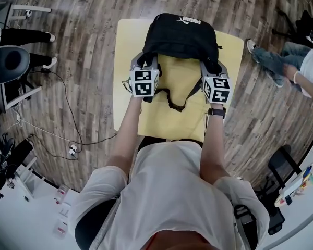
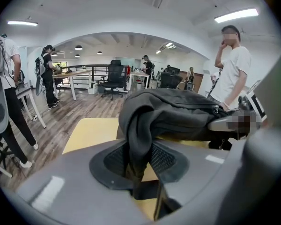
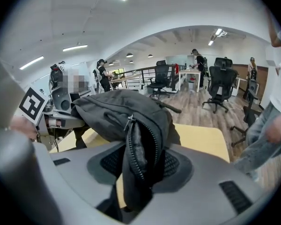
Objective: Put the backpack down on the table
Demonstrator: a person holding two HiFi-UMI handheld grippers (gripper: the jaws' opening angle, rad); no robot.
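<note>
Looking steeply down from the head view, found a black backpack [image 1: 180,38] over the far half of a pale yellow tabletop [image 1: 167,121], stretched between two hand-held tools. Saw the left tool [image 1: 144,61] closed partway on a bunched fold at the bag's near-left corner, dark fabric pinched between its padded jaws. Saw the right tool [image 1: 213,69] closed likewise on a thicker fold at the near-right corner, an open zip running down through the pinch. Read the two-corner hold as a way to keep the bag spread and level, without swinging or folding on the way down. Noted both tools angled downward, marker cubes facing up, forearms reaching in side by side from the near edge. Noted a loose strap [image 1: 172,100] hanging from the near side, its loop already lying on bare tabletop between the two wrists. Could not settle between an underside resting fully on the surface and one hovering just above it; took the far end as lowest. Judged the lowering nearly done, with only settling the weight and easing both pairs of jaws off the cloth left to do. Flagged one risk at release: zip or fabric snagging on the pads and dragging the bag back.
</note>
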